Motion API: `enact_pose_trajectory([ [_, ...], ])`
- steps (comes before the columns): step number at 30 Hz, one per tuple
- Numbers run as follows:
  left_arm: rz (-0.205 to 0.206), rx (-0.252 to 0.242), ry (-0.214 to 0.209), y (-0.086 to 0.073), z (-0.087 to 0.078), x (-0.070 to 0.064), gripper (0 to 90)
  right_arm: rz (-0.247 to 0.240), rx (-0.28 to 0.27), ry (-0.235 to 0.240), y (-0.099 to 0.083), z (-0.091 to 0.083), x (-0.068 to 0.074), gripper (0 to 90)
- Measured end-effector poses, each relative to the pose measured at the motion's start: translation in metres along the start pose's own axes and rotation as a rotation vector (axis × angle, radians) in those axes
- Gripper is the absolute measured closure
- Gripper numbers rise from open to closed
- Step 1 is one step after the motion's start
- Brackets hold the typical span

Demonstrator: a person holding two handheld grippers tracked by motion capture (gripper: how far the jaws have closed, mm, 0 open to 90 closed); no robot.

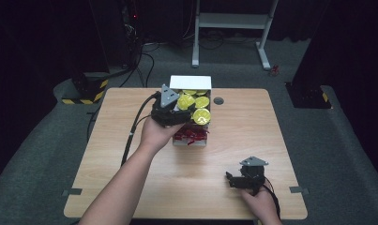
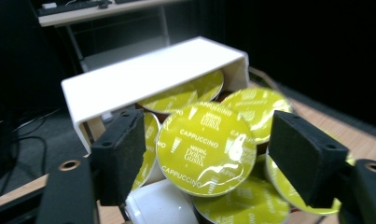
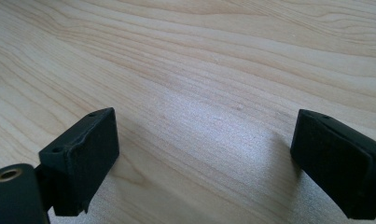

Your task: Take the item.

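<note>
Looking down, high view: your left gripper (image 1: 192, 111) sits over the white box (image 1: 190, 82) at the far middle of the table (image 1: 243, 131), among yellow-lidded capsules (image 1: 201, 116); red wrappers (image 1: 190, 135) fill the box's near end.
Right side, high view: your right gripper (image 1: 230, 180) rests low near the table's near right edge, well apart from the box.
Left gripper view: your jaws stand apart, one on each side of a tilted capsule marked Cappuccino (image 2: 205, 148); I cannot tell whether the pads touch it. More capsules lie around it under the box's white flap (image 2: 148, 74).
Right gripper view: your jaws are spread wide over bare wood (image 3: 199, 70), holding nothing.
</note>
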State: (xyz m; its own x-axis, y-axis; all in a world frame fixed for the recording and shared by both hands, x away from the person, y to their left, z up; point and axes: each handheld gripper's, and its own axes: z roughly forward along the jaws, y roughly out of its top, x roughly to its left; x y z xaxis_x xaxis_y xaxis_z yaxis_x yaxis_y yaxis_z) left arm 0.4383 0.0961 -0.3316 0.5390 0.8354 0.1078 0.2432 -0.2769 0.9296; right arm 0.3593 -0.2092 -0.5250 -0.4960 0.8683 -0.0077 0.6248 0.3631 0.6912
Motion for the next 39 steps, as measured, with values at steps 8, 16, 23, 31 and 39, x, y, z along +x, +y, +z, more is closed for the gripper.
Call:
enact_pose_trajectory([
  [8,-0.004,0.018,0.02,-0.011,0.007,0.0,31.6,0.0,0.0,0.0,0.0,0.0,0.0,7.7],
  [16,0.001,-0.011,0.034,-0.013,0.004,-0.002,36.2,0.001,0.0,0.0,0.0,0.0,0.0,7.7],
  [23,0.0,-0.029,0.046,-0.013,0.001,-0.003,40.8,-0.002,-0.002,-0.001,0.0,0.0,0.0,7.7],
  [31,-0.004,-0.038,0.037,-0.01,0.001,-0.005,35.6,-0.003,-0.002,-0.001,0.0,0.0,0.0,7.7],
  [39,-0.043,-0.061,-0.009,-0.002,0.002,0.003,31.4,-0.002,-0.002,-0.001,0.0,0.0,0.0,7.7],
])
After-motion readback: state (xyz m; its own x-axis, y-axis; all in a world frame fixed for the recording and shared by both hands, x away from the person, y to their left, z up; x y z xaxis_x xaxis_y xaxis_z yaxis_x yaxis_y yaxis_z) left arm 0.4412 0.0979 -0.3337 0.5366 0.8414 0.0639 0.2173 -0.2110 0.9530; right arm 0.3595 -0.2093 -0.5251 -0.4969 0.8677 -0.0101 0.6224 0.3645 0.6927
